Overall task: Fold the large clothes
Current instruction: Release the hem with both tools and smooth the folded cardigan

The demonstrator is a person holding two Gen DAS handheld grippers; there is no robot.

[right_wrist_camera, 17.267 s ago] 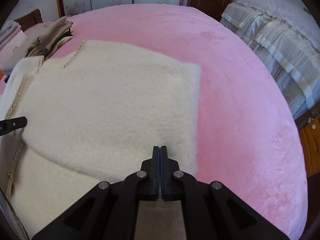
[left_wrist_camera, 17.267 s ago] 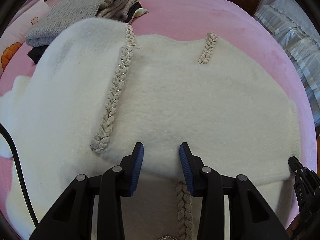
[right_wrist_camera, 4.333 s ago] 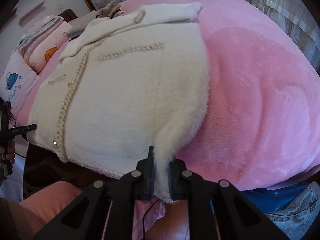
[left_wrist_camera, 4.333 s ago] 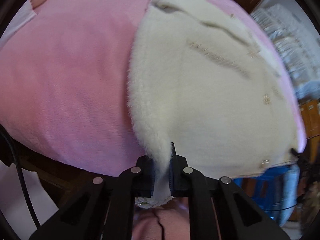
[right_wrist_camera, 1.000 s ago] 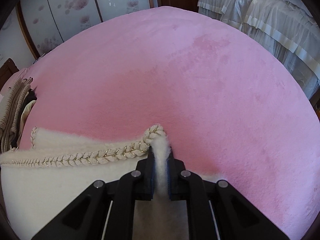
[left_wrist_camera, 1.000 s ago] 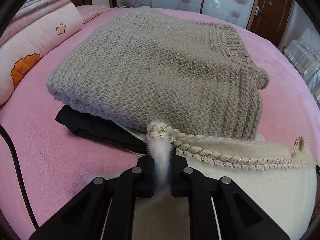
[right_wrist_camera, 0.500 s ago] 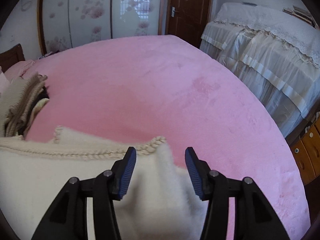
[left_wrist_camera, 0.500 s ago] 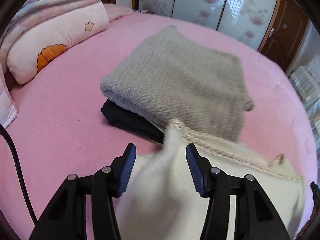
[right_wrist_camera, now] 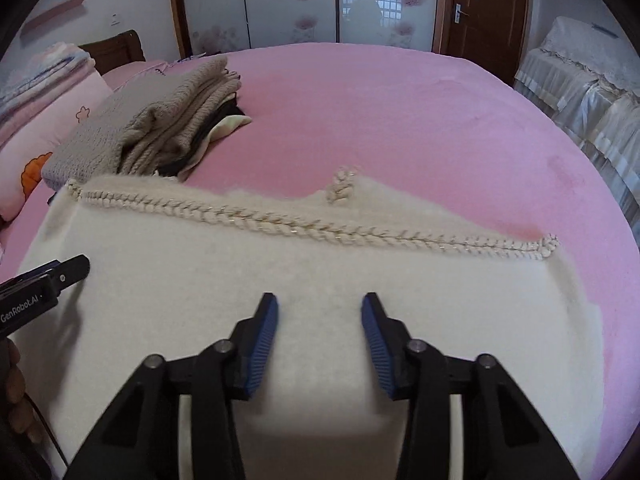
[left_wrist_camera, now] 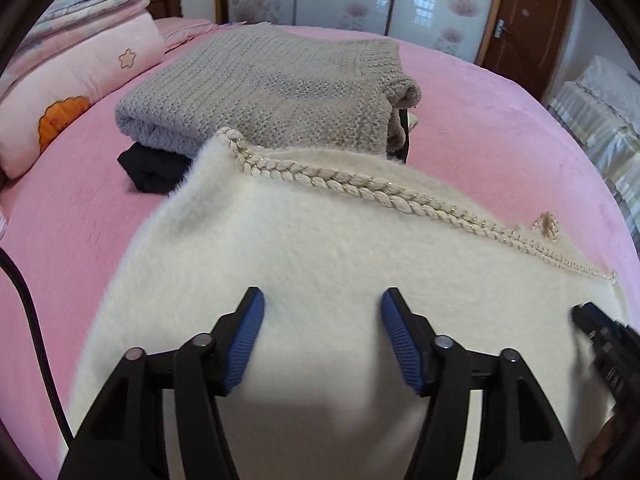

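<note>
Both tools open, nothing between the blue pads. Left tool (left_wrist_camera: 322, 344) hovering over the near part of the cream fuzzy cardigan (left_wrist_camera: 320, 260), jaws spread wide, garment surface visible in the gap; cannot tell whether pads touch the pile. Right tool (right_wrist_camera: 319, 342) same posture over the same garment, jaws apart, no fabric pinched. Cardigan lying folded flat on the pink bed (right_wrist_camera: 400, 112), near the front edge of both views, braided trim (right_wrist_camera: 300, 226) running along its far edge with a short braided stub (right_wrist_camera: 340, 188) poking up just behind it. In the left wrist view the trim (left_wrist_camera: 360, 184) runs diagonally from the far-left corner down toward the right. Far-left corner of the cardigan overlapping or touching the stack of folded clothes: grey knit sweater (left_wrist_camera: 272, 88) on top, black garment (left_wrist_camera: 154, 166) under it, sticking out at the left. From the right wrist view the same stack (right_wrist_camera: 160, 132) sits beyond the cardigan's left corner, beige knit folds and a pale edge showing at its side. Pink pillow with orange flower print (left_wrist_camera: 68, 112) at far left. Tip of the other tool visible at each view's edge, both resting over the cardigan's side areas. Brown door (right_wrist_camera: 484, 12) and floral sliding panels (right_wrist_camera: 288, 0) behind the bed.
</note>
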